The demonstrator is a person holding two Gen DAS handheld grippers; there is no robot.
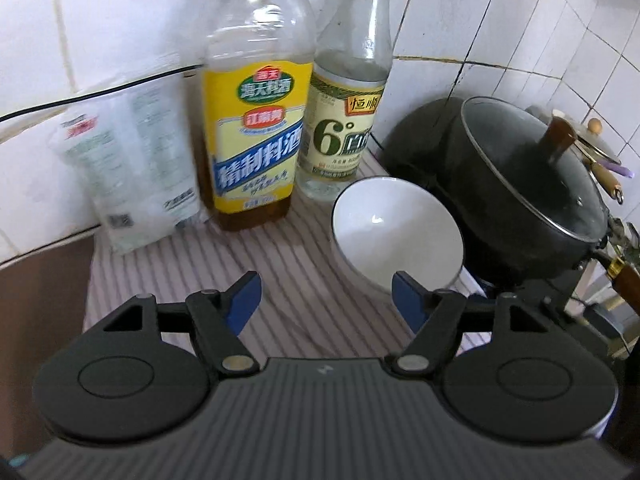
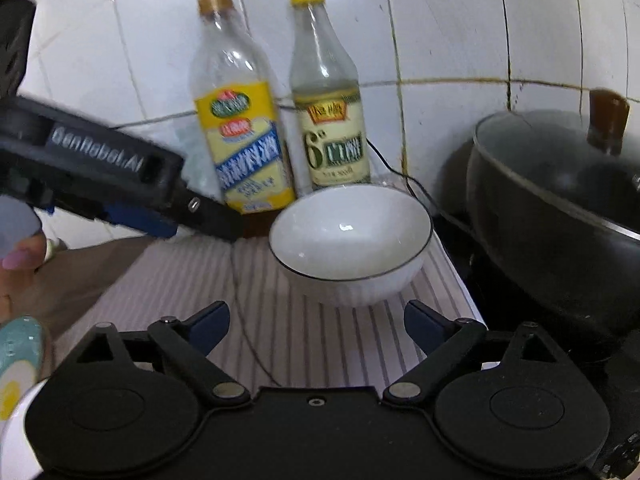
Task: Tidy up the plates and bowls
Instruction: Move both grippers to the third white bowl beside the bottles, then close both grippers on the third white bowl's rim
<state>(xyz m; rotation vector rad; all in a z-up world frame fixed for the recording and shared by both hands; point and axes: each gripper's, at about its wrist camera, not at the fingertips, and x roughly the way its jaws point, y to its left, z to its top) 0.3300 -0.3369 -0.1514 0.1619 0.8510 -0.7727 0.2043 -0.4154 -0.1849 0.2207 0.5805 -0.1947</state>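
A white bowl (image 1: 394, 234) with a thin dark rim stands upright and empty on a striped mat (image 1: 208, 264), close to the two bottles. My left gripper (image 1: 326, 300) is open just short of the bowl, its right fingertip near the bowl's near rim, nothing between the blue pads. In the right wrist view the same bowl (image 2: 352, 240) sits ahead of my right gripper (image 2: 316, 326), which is wide open and holds nothing. The left gripper's body (image 2: 120, 184) reaches in from the left there, held by a person's hand (image 2: 20, 256).
A yellow-labelled bottle (image 1: 256, 144) and a pale-labelled vinegar bottle (image 1: 344, 120) stand against the tiled wall. A plastic bag (image 1: 132, 168) leans at the left. A black pot with a glass lid (image 1: 528, 188) crowds the bowl's right. A patterned dish edge (image 2: 16, 360) shows at the lower left.
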